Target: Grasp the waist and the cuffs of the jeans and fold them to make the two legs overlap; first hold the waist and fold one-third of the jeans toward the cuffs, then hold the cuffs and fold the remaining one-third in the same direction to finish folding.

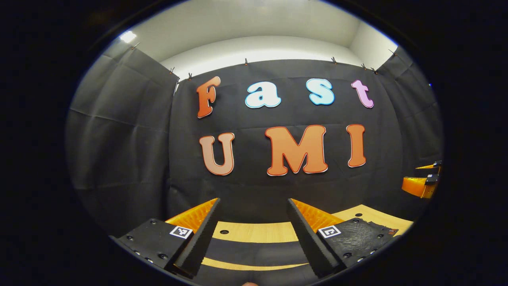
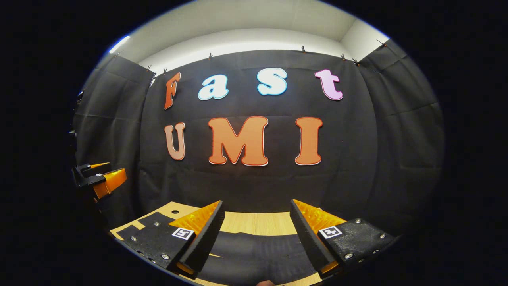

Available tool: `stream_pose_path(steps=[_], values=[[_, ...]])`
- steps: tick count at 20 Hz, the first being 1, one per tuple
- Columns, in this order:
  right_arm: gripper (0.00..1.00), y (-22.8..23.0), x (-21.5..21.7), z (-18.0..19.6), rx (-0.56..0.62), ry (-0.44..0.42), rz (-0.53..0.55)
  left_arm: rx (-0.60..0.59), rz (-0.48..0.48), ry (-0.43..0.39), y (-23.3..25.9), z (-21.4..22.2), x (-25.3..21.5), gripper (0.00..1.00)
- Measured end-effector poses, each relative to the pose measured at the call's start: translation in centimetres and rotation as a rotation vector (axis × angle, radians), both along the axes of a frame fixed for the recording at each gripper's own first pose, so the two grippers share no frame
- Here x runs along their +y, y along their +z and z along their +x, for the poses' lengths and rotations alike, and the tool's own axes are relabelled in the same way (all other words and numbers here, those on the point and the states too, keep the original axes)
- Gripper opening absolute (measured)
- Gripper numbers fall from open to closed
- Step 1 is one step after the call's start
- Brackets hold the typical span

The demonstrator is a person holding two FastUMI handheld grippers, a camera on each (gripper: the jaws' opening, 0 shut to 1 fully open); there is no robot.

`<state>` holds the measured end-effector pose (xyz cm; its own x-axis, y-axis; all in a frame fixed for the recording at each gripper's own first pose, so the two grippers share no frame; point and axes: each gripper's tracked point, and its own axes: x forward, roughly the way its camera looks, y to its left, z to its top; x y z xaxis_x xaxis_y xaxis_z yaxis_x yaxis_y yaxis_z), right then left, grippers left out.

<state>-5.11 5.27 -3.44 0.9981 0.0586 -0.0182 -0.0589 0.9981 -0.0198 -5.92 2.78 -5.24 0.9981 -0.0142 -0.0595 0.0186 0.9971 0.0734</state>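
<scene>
Dark jeans (image 1: 254, 250) lie flat on the wooden table (image 1: 258, 232), low between my left gripper's fingers. My left gripper (image 1: 254, 202) is open, held above the cloth with nothing between its fingers. In the right gripper view the same dark jeans (image 2: 254, 250) spread under my right gripper (image 2: 256, 203), which is also open and holds nothing. Each gripper appears in the other's view, at about the same height: the right gripper (image 1: 422, 180) at the far right and the left gripper (image 2: 99, 178) at the far left. Which end of the jeans faces me is hidden.
The black cloth wall (image 2: 357, 159) stands right behind the table's (image 2: 258, 222) far edge and wraps round both sides. A strip of bare wood shows between the jeans and that wall. A fingertip of the holding hand (image 2: 265, 283) peeks in at the bottom edge.
</scene>
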Motion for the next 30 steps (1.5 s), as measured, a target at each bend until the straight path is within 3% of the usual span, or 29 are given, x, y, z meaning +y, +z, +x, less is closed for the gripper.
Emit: stream_pose_path(steps=[5,10,15,18,24,30], values=[[1.00,-0.7,-0.2,1.1,0.010,-0.028,-0.012,0.027,0.010,0.041,-1.2,0.6,2.3,0.99],[0.99,-2.5,-1.5,2.4,0.072,-0.064,-0.009,0.084,0.027,0.165,-3.2,1.7,7.5,0.99],[1.00,-4.9,-4.2,3.6,0.145,-0.138,0.022,0.284,-0.021,0.289,-9.3,2.3,12.8,0.99],[0.99,-6.1,-5.8,4.0,0.187,-0.184,0.011,0.398,-0.083,0.324,-12.6,1.8,15.0,0.99],[0.99,-11.4,-7.8,3.8,0.366,-0.248,0.053,0.679,-0.155,0.460,-21.7,-2.3,21.3,0.99],[0.99,-16.3,-9.0,2.3,0.525,-0.314,0.134,0.846,-0.208,0.555,-26.8,-4.5,25.4,0.98]])
